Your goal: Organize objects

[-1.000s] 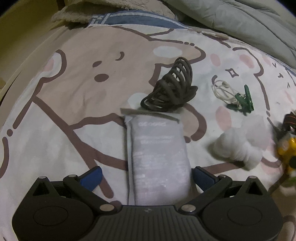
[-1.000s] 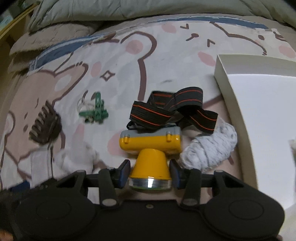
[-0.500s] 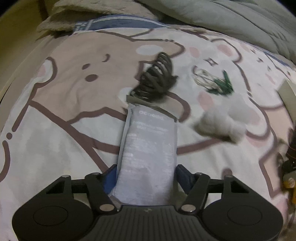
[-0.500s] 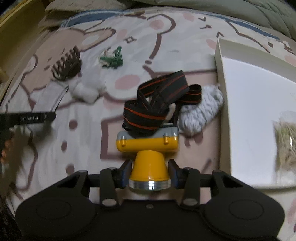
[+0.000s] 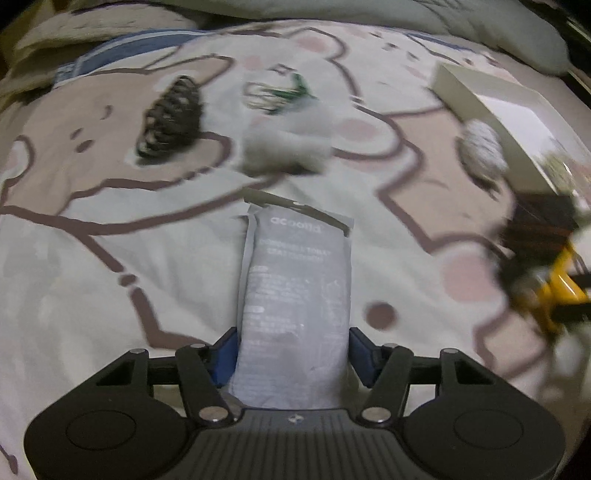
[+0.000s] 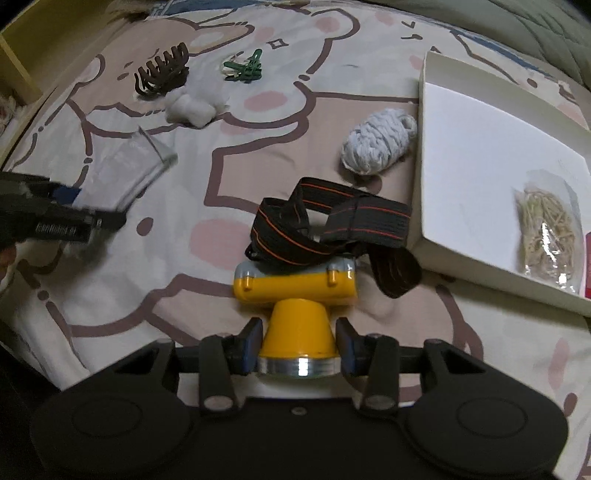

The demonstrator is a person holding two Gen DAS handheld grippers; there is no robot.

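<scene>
My left gripper point(image 5: 293, 350) is shut on a grey foil packet point(image 5: 295, 291) and holds it above the bed; the gripper and packet point(image 6: 125, 173) also show at the left of the right wrist view. My right gripper point(image 6: 299, 345) is shut on a yellow headlamp point(image 6: 299, 302) with a black and orange strap point(image 6: 332, 225), held above the sheet; it appears blurred at the right of the left wrist view point(image 5: 554, 291). A white open box point(image 6: 491, 162) lies to the right and holds a bag of rubber bands point(image 6: 546, 232).
On the bear-print sheet point(image 6: 229, 155) lie a brown hair claw point(image 6: 162, 74), green clothes pegs point(image 6: 243, 68), a white cotton wad point(image 6: 194, 105) and a ball of white cord point(image 6: 380, 142) beside the box. A grey duvet point(image 5: 369, 14) lies along the far edge.
Both grippers rose and swung right with their loads. The headlamp lifted off the sheet and now hangs nearer the box; the left view has turned until the box shows.
</scene>
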